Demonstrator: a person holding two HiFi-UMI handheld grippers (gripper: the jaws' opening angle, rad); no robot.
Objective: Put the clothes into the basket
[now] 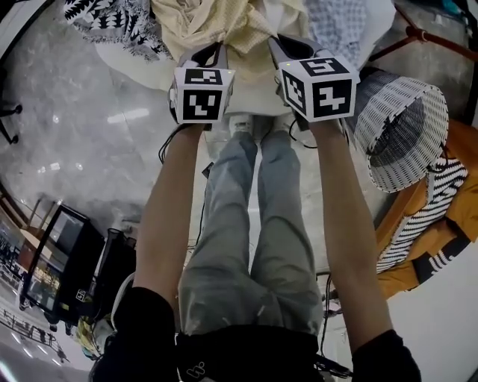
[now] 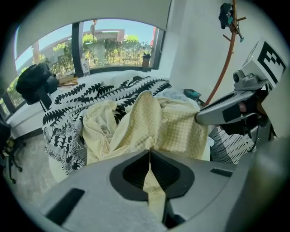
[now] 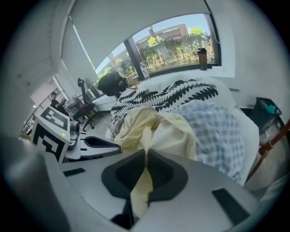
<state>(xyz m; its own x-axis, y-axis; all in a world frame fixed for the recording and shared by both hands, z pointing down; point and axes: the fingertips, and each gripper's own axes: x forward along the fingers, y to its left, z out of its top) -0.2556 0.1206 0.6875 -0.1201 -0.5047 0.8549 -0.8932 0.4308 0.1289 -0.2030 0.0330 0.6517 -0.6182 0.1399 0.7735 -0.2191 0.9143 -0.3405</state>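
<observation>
A pale yellow checked garment lies bunched on a white round table. My left gripper is shut on a fold of it, yellow cloth pinched between the jaws. My right gripper is shut on another fold of the same garment, just to the right. A black-and-white leaf-print cloth and a pale blue checked cloth lie beside it. The white woven basket stands on the floor to the right.
An orange and striped garment lies near the basket. A wooden coat stand rises by the wall. A black office chair stands near the window. My own legs are below the table edge.
</observation>
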